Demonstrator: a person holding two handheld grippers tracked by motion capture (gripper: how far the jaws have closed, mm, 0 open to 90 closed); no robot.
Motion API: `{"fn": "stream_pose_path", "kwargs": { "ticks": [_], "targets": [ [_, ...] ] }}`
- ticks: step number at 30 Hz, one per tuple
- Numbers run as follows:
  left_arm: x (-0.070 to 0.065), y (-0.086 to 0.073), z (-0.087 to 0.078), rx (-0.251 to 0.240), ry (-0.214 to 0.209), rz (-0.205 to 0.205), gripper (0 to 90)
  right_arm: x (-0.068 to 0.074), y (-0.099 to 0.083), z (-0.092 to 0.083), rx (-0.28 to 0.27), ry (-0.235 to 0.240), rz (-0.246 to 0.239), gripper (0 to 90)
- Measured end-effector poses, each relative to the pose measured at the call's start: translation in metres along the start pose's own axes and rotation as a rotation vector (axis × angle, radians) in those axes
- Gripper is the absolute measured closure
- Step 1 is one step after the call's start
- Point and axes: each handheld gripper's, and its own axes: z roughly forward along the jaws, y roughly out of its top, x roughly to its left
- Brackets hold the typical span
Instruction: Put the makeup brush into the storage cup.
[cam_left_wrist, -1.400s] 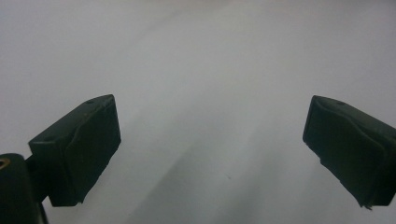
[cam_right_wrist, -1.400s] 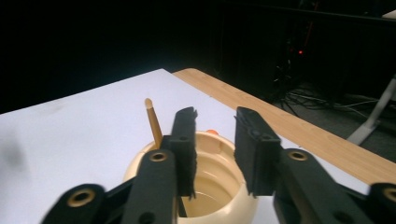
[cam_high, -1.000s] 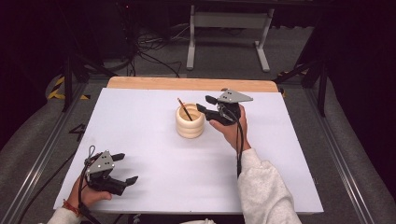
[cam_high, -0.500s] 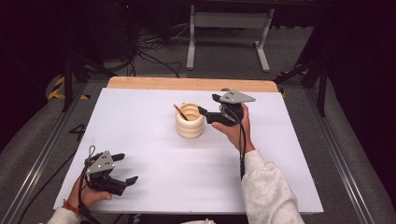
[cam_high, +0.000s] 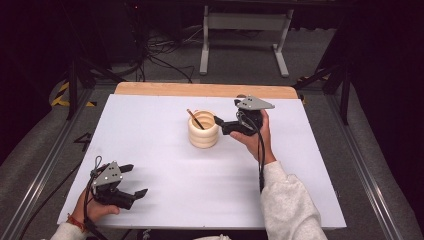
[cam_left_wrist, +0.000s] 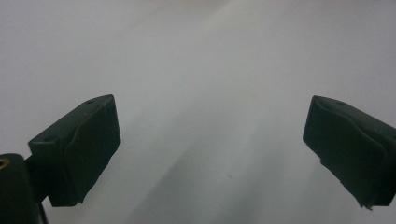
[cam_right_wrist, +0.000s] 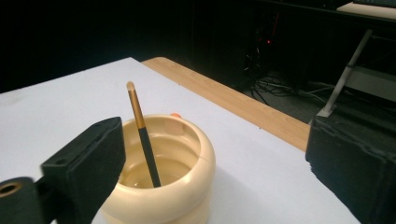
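A cream ribbed cup (cam_high: 203, 132) (cam_right_wrist: 163, 154) stands at the middle of the white table top (cam_high: 200, 195). A thin stick (cam_high: 195, 119) (cam_right_wrist: 142, 135), gold above and black below, leans in it with its tip toward the far left. My right gripper (cam_high: 221, 125) (cam_right_wrist: 212, 149) hovers just right of the cup's rim. Its jaws have just been opening, stand wide, and hold nothing. My left gripper (cam_high: 138, 179) (cam_left_wrist: 210, 126) rests open at the near left over bare table.
A wooden strip (cam_high: 200, 90) runs along the table's far edge. Behind it on the floor are a metal stand (cam_high: 245, 25) and loose cables (cam_high: 160, 60). Metal rails (cam_high: 45, 170) flank the table.
The right gripper's jaws have spread apart and let the stick go. The stick dropped into the cup and tipped from leaning toward the gripper to leaning left. Neither hand moved.
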Motion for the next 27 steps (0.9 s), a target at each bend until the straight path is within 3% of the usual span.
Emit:
{"fn": "stream_pose_path", "kwargs": {
  "ticks": [27],
  "targets": [
    [0.001, 0.0, -0.001, -0.005, 0.006, -0.011, 4.2, 0.005, 0.004, -0.021, 0.024, -0.05, -0.081, 11.9]
  ]
}}
